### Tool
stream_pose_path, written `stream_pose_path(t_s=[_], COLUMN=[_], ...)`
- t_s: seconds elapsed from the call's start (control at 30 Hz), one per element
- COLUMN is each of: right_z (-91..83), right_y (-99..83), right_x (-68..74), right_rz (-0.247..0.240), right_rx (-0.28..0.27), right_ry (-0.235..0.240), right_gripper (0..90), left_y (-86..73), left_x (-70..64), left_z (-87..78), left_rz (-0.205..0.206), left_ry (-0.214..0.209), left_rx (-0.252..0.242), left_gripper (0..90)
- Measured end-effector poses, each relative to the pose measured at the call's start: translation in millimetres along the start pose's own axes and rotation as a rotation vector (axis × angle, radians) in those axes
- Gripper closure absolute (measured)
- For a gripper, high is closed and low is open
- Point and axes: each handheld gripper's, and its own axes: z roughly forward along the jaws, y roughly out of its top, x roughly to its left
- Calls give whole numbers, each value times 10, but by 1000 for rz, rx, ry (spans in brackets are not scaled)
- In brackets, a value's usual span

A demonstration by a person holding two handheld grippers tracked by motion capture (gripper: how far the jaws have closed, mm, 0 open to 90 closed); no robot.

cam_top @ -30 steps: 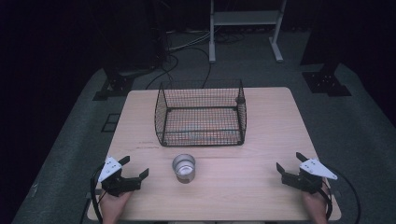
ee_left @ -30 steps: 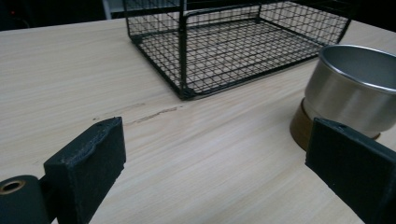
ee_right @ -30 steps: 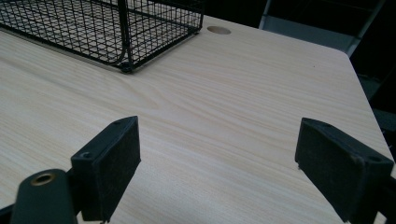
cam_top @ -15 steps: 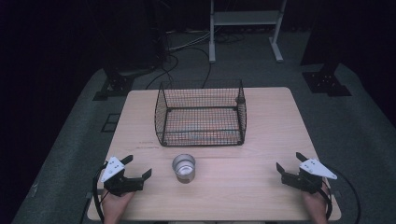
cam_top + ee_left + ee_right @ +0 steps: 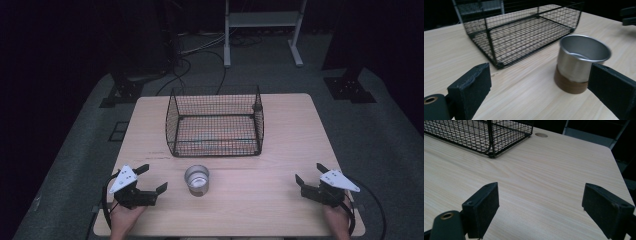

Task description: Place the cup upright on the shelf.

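Pale wooden surface [image 5: 280, 150] carries a black wire basket [image 5: 215, 122] beyond both tools. Nearer, a steel cup with a brown base [image 5: 197, 180] stands upright just ahead-right of the left tool [image 5: 150, 182], jaws spread, probably lining up a grasp. Right tool [image 5: 309, 179] rests released, well apart.

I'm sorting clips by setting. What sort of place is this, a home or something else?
Probably a lab or recording studio, not a home: a lone wooden table on grey carpet amid dark surroundings, cables trailing across the floor, and black equipment stand bases beside it.
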Motion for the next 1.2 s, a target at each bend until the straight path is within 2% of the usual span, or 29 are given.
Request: stream_pose_path(t_s=[0.2, 0.23, 0.53, 0.6, 0.77, 0.8, 1.2], right_z=[2, 2, 4, 5, 5, 6, 5], right_y=[2, 2, 2, 2, 3, 2, 3], right_x=[1, 1, 7, 9, 9, 9, 13], right_rz=[-4, -4, -11, -16, -15, -17, -18], right_rx=[3, 3, 6, 6, 6, 6, 7], right_ry=[2, 2, 6, 6, 6, 6, 9], right_gripper=[134, 134, 134, 134, 134, 134, 135], left_y=[91, 91, 192, 216, 241, 252, 240], left_x=[-86, -86, -182, -218, -271, -286, -338], left_z=[48, 48, 197, 251, 334, 373, 575], left_rz=[38, 38, 81, 103, 126, 132, 140], left_ry=[-79, -79, -154, -165, -182, -188, -226], left_rx=[-12, -12, 57, 77, 102, 119, 188], left_gripper=[41, 40, 23, 20, 17, 17, 17])
